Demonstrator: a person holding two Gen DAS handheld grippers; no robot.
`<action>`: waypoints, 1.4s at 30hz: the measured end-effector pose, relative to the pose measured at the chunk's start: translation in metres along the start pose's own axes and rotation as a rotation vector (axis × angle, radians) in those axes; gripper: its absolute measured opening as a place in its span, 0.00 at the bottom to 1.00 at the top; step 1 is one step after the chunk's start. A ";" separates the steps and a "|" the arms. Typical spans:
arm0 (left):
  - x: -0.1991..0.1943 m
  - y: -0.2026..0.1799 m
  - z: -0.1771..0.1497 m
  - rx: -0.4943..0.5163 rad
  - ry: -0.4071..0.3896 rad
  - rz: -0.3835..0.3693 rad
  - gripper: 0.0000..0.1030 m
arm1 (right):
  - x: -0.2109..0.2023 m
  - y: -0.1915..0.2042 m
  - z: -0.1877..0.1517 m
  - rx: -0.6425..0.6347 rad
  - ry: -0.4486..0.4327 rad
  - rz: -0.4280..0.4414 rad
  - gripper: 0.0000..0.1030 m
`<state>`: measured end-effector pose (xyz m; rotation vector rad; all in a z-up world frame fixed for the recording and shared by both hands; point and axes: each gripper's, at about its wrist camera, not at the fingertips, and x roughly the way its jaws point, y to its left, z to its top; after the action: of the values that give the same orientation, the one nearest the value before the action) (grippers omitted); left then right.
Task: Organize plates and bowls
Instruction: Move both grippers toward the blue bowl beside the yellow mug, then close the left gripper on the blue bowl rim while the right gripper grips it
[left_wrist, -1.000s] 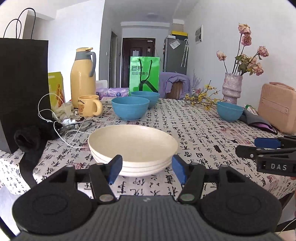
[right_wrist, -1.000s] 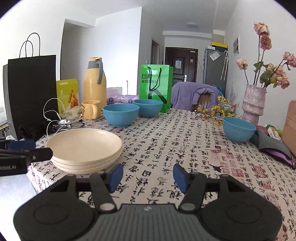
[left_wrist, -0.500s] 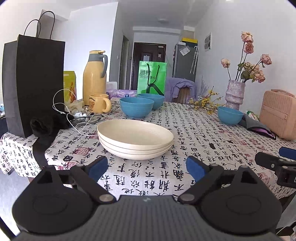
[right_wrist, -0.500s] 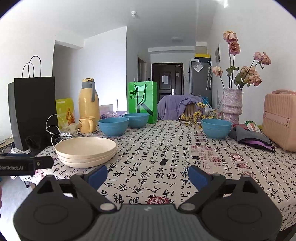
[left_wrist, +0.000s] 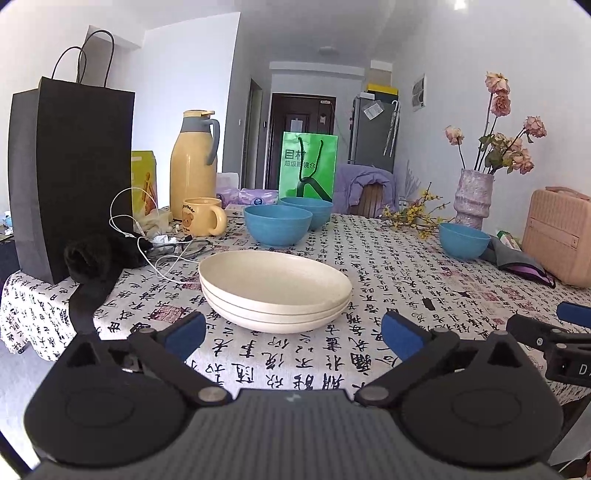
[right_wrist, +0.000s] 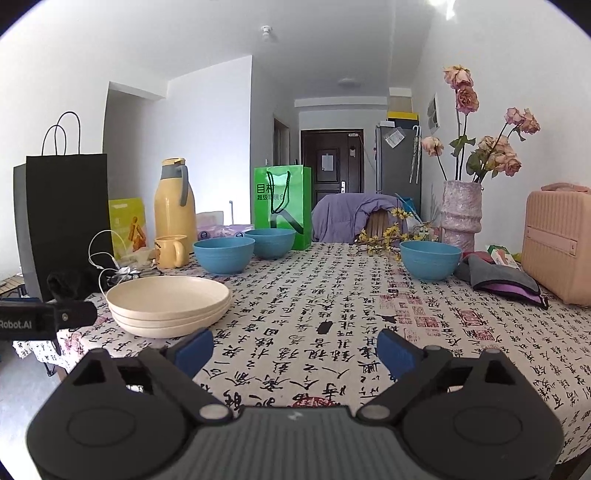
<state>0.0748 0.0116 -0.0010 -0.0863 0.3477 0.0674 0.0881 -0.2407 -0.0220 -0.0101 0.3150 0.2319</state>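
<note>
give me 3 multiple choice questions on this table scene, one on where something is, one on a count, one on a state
1. Where does the lone blue bowl sit?
A. beside the flower vase
B. on the plate stack
C. inside the black bag

2. How many cream plates are in the stack?
A. one
B. three
C. five

3. What state is the left gripper in?
A. shut on a plate
B. shut on a bowl
C. open, holding nothing

Answers:
1. A, the bowl stands on the cloth just in front of the vase.
2. B, three rims show, one above another.
3. C, its blue pads stand wide apart, short of the plates.
</note>
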 end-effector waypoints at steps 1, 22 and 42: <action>0.002 0.000 0.002 0.000 -0.003 0.001 1.00 | 0.002 0.000 0.001 -0.001 -0.001 -0.001 0.93; 0.132 0.045 0.086 0.008 0.021 0.027 1.00 | 0.150 -0.014 0.079 0.037 0.065 0.091 0.93; 0.351 0.111 0.180 -0.180 0.256 -0.087 0.74 | 0.432 0.017 0.169 0.234 0.387 0.309 0.86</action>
<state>0.4556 0.1570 0.0395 -0.2899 0.5930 0.0009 0.5351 -0.1195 0.0064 0.2286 0.7296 0.5000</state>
